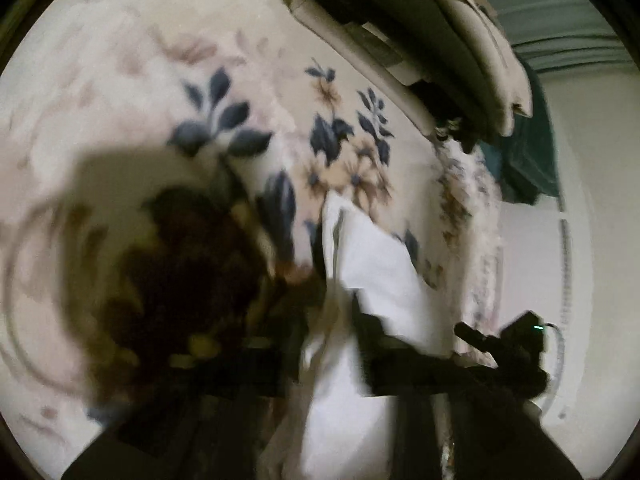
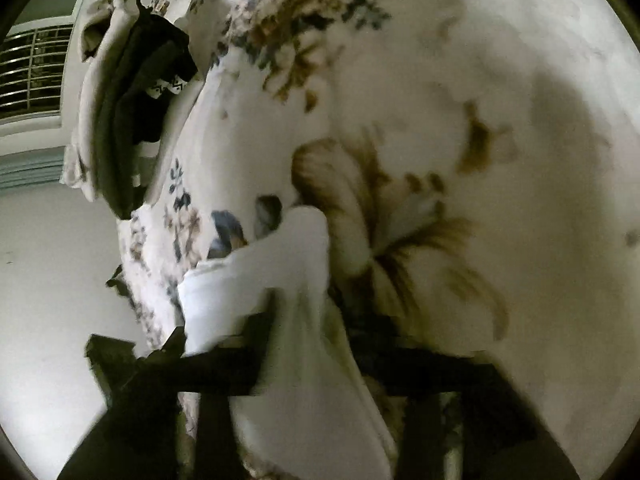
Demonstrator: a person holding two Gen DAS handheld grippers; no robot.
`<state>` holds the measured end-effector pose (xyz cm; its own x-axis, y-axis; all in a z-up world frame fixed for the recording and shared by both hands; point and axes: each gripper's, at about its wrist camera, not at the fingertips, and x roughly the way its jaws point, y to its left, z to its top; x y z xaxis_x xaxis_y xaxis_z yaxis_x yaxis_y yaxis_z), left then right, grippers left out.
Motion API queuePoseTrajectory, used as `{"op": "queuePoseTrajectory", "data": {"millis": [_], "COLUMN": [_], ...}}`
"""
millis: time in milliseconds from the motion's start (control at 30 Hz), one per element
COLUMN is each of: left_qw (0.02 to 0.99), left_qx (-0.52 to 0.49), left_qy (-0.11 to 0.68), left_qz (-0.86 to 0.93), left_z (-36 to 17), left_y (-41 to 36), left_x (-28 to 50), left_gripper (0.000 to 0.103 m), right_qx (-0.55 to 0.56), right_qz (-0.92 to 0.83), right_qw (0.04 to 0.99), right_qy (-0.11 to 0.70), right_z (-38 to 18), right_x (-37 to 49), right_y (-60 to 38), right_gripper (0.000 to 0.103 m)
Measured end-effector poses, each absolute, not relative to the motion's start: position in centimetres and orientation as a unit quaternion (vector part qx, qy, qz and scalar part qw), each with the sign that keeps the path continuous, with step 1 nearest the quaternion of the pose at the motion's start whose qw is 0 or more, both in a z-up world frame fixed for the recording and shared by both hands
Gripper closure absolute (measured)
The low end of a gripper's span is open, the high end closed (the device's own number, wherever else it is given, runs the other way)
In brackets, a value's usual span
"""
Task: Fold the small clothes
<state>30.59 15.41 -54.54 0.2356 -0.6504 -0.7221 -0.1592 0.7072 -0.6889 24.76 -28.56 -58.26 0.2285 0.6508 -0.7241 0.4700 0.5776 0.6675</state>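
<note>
White cotton, by the look of it: one small white garment (image 1: 372,252) hangs down onto the floral bedspread (image 1: 200,60), close to the edge of the bed. Its upper part runs back through both tools. In the left wrist view the left gripper (image 1: 316,336) has its fingers parted, with the cloth passing through the gap. In the right wrist view the right gripper (image 2: 308,332) stands the same way, fingers spread either side of the white fabric. Both pictures are smeared, but we see no pad pressing on the cloth, so we read both as released, with the garment lying loose between the fingers.

We judge the step in hand to be laying the garment down for a fold. To do it well, we should let the cloth settle flat on the bedspread and not in a heap. We should then take hold again at two matching corners or hem ends, keeping both tools level with each other so the fold line runs straight. We need to stay clear of the bed's edge, since the loose end could slide off toward the floor (image 2: 48,260). A pinch that catches the bedspread as well would drag the pattern up with it.

By our count:
- One white garment.
- Two grippers.
- One bedspread.
- One stack of folded clothes (image 1: 420,20) at the far edge of the bed. It shows dark and pale layers, but we cannot count how many pieces it holds.
</note>
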Motion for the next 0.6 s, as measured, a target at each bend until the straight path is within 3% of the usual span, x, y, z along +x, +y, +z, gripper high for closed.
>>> {"op": "queuePoseTrajectory", "data": {"millis": [67, 200, 333, 367, 400, 433, 467, 600], "left_qw": [0.680, 0.619, 0.634, 0.644, 0.650, 0.661, 0.665, 0.673], "left_qx": [-0.385, -0.417, -0.377, -0.370, -0.364, -0.350, -0.346, -0.345], "left_qy": [0.591, 0.611, 0.619, 0.614, 0.611, 0.609, 0.606, 0.599], "left_qz": [-0.201, -0.263, -0.269, -0.269, -0.267, -0.265, -0.266, -0.263], "left_z": [-55.5, -57.8, -58.1, -57.7, -57.4, -56.9, -56.5, -54.3], "left_y": [16.0, 13.5, 10.5, 10.2, 10.0, 9.9, 10.0, 10.5], "left_x": [29.0, 27.8, 28.2, 28.3, 28.3, 28.4, 28.4, 28.5], "left_gripper": [0.040, 0.040, 0.042, 0.043, 0.056, 0.068, 0.080, 0.085], "right_qx": [0.473, 0.516, 0.511, 0.511, 0.507, 0.505, 0.505, 0.483], "right_qz": [0.106, 0.175, 0.214, 0.214, 0.215, 0.213, 0.212, 0.209], "right_qw": [0.600, 0.535, 0.542, 0.546, 0.555, 0.560, 0.564, 0.587], "right_qy": [0.636, 0.645, 0.632, 0.628, 0.623, 0.621, 0.618, 0.616], "right_z": [-59.8, -62.9, -63.7, -63.6, -63.4, -63.1, -62.9, -60.2], "right_x": [23.6, 21.7, 22.1, 22.2, 22.5, 22.7, 22.8, 23.3], "right_y": [-28.5, -26.6, -23.9, -23.6, -23.1, -22.8, -22.5, -21.8], "right_gripper": [0.034, 0.034, 0.034, 0.040, 0.049, 0.070, 0.079, 0.086]}}
